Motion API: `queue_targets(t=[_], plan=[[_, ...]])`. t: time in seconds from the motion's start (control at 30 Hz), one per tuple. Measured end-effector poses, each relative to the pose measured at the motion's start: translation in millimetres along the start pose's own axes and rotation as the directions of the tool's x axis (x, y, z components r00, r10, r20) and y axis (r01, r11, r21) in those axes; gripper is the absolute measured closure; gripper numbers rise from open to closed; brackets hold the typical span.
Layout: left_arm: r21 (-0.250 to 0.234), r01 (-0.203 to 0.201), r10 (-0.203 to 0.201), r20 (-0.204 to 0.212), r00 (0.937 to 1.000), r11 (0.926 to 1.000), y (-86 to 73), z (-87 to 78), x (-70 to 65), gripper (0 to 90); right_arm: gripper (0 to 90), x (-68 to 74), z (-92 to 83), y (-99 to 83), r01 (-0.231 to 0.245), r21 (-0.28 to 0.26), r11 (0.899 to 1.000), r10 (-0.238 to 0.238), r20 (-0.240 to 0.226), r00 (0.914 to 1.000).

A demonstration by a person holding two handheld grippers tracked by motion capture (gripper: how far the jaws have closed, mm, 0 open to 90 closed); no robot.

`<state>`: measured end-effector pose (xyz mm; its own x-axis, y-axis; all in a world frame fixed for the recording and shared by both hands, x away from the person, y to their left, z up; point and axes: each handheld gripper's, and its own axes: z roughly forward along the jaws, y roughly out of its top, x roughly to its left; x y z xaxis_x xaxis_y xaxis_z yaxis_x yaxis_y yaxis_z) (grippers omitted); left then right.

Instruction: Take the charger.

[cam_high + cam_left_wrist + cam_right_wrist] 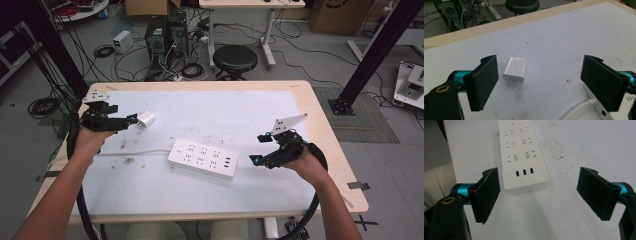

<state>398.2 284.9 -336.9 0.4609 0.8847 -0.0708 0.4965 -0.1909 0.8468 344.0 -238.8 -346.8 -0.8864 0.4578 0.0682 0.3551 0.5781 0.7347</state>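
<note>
White table (210, 107): charger (515, 68) lies between spread left gripper (539, 83) fingers, untouched.

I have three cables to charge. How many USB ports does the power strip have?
3, in a row at the end of the power strip nearest the right gripper, below the six sockets.

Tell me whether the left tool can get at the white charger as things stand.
Probably yes. The left tool is open, and the white charger lies flat on the table just ahead between its jaws, with nothing in between.
</note>
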Motion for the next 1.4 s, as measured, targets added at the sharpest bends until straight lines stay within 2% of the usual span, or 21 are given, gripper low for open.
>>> queue_targets(t=[0.13,0.3,0.37,0.4,0.47,0.5,0.6,0.67,0.73,0.87,0.9,0.97,1.03,1.2,1.3,1.4], plan=[[0.02,0.013,-0.013,-0.025,0.9996,0.9997,0.3,15.4,2.6,14.9,19.2,-0.5,-2.4,1.3,-0.007,0.0,1.0,0.007,0.012,0.9999],[0.048,0.005,-0.003,-0.045,0.999,0.9989,1.4,31.3,4.5,14.9,19.2,-2.4,-3.6,0.3,-0.015,0.002,1.0,0.015,0.027,0.9995],[0.048,0.007,-0.005,-0.044,0.999,0.9988,1.1,38.2,5.7,14.9,19.2,-2.7,-3.5,-0.2,-0.018,0.004,1.0,0.018,0.032,0.9993],[0.056,-0.006,0.009,-0.041,0.9991,0.9984,1.3,40.9,6.8,14.9,19.2,-3.0,-3.6,-0.4,-0.018,0.005,1.0,0.018,0.033,0.9993],[0.056,-0.006,0.009,-0.041,0.9991,0.9984,1.3,40.9,6.8,14.9,19.2,-3.3,-3.7,-0.4,-0.017,0.006,1.0,0.017,0.035,0.9992],[0.051,-0.054,0.055,-0.009,0.9985,0.9972,1.6,50.9,8.7,14.9,19.2,-3.9,-3.5,-0.6,-0.021,0.002,1.0,0.021,0.038,0.999],[0.07,-0.11,0.108,0.02,0.9939,0.9915,3.2,59.5,9.7,15.0,19.2,-5.9,-3.0,-1.0,-0.027,0.01,1.0,0.027,0.041,0.9988],[0.075,-0.123,0.121,0.033,0.9921,0.9895,2.9,65.8,11.9,15.0,19.2,-7.1,-2.5,-0.9,-0.031,0.014,0.999,0.03,0.043,0.9986],[0.087,-0.109,0.105,0.045,0.9934,0.9902,-0.5,73.3,16.0,15.0,19.2,-7.4,-2.2,-0.7,-0.037,0.016,0.999,0.036,0.045,0.9983],[0.139,-0.104,0.099,0.042,0.9942,0.9848,-8.4,86.1,25.1,15.0,19.2,-7.5,-3.2,-1.3,-0.038,0.02,0.999,0.037,0.053,0.9979],[0.143,-0.092,0.087,0.037,0.9955,0.9854,-9.9,88.7,26.6,15.0,19.2,-8.0,-3.4,-1.6,-0.036,0.018,0.999,0.035,0.052,0.9981],[0.165,-0.096,0.094,0.022,0.9954,0.9816,-12.6,94.2,29.9,15.4,19.2,-8.9,-3.8,-2.3,-0.04,0.019,0.999,0.039,0.056,0.9977],[0.188,-0.084,0.082,0.021,0.9964,0.9786,-16.1,99.8,33.3,15.6,19.2,-10.5,-3.4,-2.7,-0.043,0.023,0.999,0.042,0.058,0.9975],[0.236,-0.072,0.073,0.004,0.9973,0.969,-24.2,112.3,38.3,16.4,19.2,-11.8,-2.6,-2.3,-0.058,0.029,0.998,0.057,0.063,0.9964],[0.25,-0.063,0.064,0.006,0.9979,0.9663,-27.7,118.0,39.1,18.6,19.2,-13.1,-3.2,-1.8,-0.056,0.032,0.998,0.054,0.065,0.9964],[0.258,-0.072,0.073,0.005,0.9973,0.9635,-29.2,121.0,38.3,19.6,19.2,-14.2,-4.1,-1.3,-0.057,0.033,0.998,0.055,0.07,0.9961]])
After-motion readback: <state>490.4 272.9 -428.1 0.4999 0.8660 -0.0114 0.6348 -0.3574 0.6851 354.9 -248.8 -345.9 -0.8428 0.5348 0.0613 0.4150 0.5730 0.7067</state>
